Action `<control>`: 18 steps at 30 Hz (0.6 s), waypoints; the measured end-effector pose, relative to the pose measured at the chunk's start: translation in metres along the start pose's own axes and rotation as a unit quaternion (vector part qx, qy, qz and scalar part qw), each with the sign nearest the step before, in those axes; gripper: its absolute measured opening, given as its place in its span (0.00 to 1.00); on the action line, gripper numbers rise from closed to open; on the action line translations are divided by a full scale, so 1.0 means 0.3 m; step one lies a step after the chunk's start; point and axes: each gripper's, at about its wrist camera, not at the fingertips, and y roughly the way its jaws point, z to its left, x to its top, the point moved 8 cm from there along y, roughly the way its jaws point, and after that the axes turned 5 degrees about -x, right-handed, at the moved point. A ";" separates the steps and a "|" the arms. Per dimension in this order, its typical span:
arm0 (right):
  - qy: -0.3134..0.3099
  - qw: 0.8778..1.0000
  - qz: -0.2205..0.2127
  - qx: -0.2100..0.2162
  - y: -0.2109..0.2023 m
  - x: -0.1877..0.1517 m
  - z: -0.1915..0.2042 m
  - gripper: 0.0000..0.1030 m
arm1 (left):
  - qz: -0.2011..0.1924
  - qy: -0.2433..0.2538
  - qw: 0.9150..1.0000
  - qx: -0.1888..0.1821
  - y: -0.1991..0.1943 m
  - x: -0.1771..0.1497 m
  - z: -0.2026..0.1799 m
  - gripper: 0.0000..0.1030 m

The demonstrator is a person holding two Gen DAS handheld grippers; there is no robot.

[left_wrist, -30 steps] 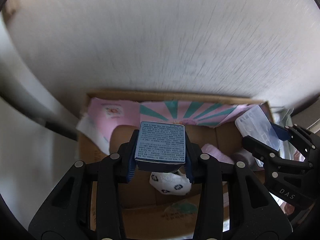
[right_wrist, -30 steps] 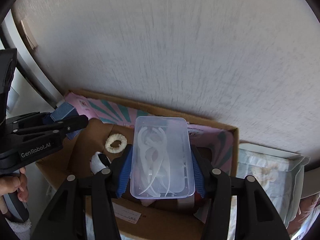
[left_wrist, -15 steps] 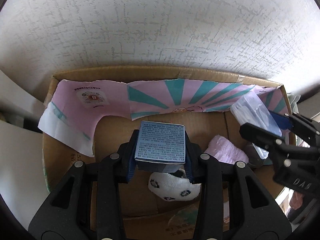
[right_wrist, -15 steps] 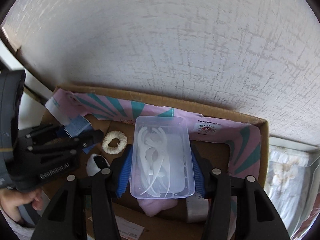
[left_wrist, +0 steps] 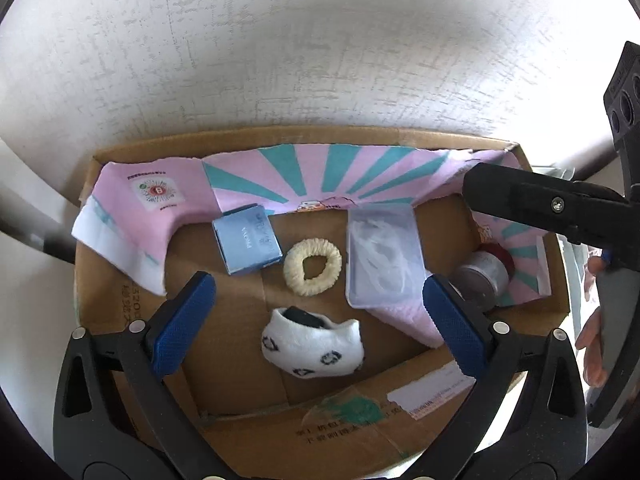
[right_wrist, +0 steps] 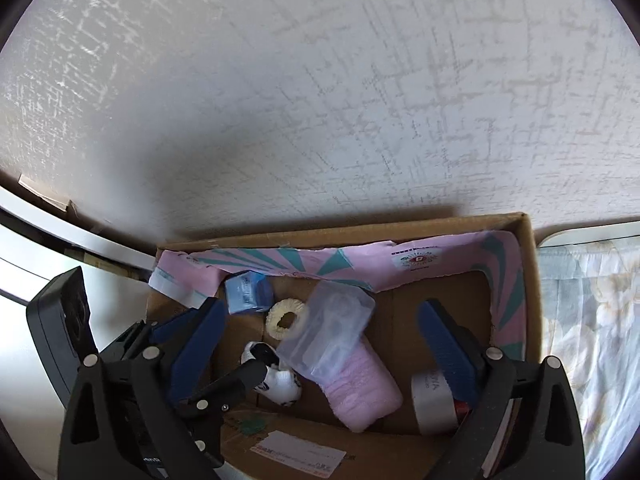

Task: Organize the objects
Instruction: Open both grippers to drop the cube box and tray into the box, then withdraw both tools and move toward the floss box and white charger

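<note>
Cardboard box sits against a textured pale wall, lined along its far and side walls with pink-and-teal striped paper. Contents counted from the left wrist view: one small blue carton at far left; one cream scrunchie just right of it; one clear plastic case of white pieces to the right of the scrunchie, its near end lying on one pink cloth roll; one white sock with dark ring marks nearer than the scrunchie; one silver-lidded jar in the right corner.

Left gripper: jaws have just been opening, now spread wide above the box, nothing between the pads. Blue carton lies on the box floor, apart from them.

Right gripper: jaws likewise have just been opening, pads wide apart. Clear case appears blurred between them, touching neither pad.

One hand shows at the right edge.
</note>
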 end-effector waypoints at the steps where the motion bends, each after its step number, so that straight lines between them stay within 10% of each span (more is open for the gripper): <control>1: -0.003 1.000 -0.002 -0.002 -0.008 -0.008 0.001 0.94 | -0.002 -0.001 1.000 0.000 -0.006 -0.003 -0.010 1.00; 18: -0.095 0.990 -0.089 -0.055 -0.361 -0.081 0.051 0.94 | -0.152 0.007 0.988 0.023 -0.379 0.014 -0.171 1.00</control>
